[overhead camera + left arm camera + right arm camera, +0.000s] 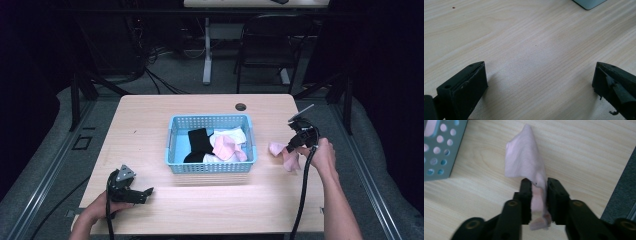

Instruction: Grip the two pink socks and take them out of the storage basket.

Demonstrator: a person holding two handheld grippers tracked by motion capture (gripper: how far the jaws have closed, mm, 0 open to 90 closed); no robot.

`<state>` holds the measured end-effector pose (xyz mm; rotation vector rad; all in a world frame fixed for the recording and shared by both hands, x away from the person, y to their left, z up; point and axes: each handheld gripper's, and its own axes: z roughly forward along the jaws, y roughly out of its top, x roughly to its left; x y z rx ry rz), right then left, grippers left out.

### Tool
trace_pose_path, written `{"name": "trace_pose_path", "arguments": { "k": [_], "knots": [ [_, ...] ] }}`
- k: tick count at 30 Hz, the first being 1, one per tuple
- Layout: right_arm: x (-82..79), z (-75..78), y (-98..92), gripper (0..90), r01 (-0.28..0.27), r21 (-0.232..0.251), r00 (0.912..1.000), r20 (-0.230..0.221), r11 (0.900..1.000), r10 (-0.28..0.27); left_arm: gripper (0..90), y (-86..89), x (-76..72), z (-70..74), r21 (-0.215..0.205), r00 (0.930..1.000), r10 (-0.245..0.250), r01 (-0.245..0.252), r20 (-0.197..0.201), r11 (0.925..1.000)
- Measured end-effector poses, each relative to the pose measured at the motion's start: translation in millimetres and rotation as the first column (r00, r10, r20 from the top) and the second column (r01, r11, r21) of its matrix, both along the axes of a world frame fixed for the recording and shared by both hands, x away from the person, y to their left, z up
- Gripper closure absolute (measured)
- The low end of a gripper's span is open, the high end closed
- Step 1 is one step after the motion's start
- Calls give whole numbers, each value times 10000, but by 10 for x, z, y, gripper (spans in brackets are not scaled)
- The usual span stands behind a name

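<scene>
Presently catalogued: one pink sock (pixel 526 157), lying on the wooden table (pixel 150 125) just right of the blue basket (pixel 210 167), its near end between the jaws of the right gripper (pixel 539 182). Those jaws stand slightly apart with the cloth loose between them, and whether the pads press on it cannot be told. Left gripper (pixel 539 82): jaws spread wide over bare tabletop at the near left corner, holding nothing. Basket contents: a black sock (pixel 198 145), a white one (pixel 230 134), and another pink piece (pixel 226 148). Step in hand, by judgement: setting the pink sock down beside the basket. Next move likely calls for wider jaws and a clean lift clear of the cloth.
</scene>
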<state>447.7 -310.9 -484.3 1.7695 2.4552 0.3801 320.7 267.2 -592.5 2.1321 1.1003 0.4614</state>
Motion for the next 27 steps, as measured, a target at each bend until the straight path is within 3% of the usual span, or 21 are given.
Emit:
{"name": "trace_pose_path", "arguments": {
  "k": [6,12,14,19,23,27],
  "knots": [
    [-108,110,-60,410,183,265,9979,624,9995,-199,0,0,0,0,2,10000,-3,3,-1,10000],
    [-254,241,-98,270,324,436,9917,1226,9985,-376,0,0,0,0,-1,10000,0,0,-3,10000],
    [-285,284,-105,201,207,370,9918,1252,9991,-252,0,0,0,0,0,10000,1,-1,-2,10000],
    [-355,408,-95,63,-56,900,9886,1503,9959,-80,0,0,0,0,2,10000,3,-3,-2,10000],
    [-394,499,-21,0,-191,1013,9855,1695,9947,17,0,0,0,0,-1,10000,4,-4,-2,10000],
    [-415,613,107,0,-614,1130,9803,1935,9917,386,0,0,0,0,1,10000,1,-1,0,10000]
  ]
}}
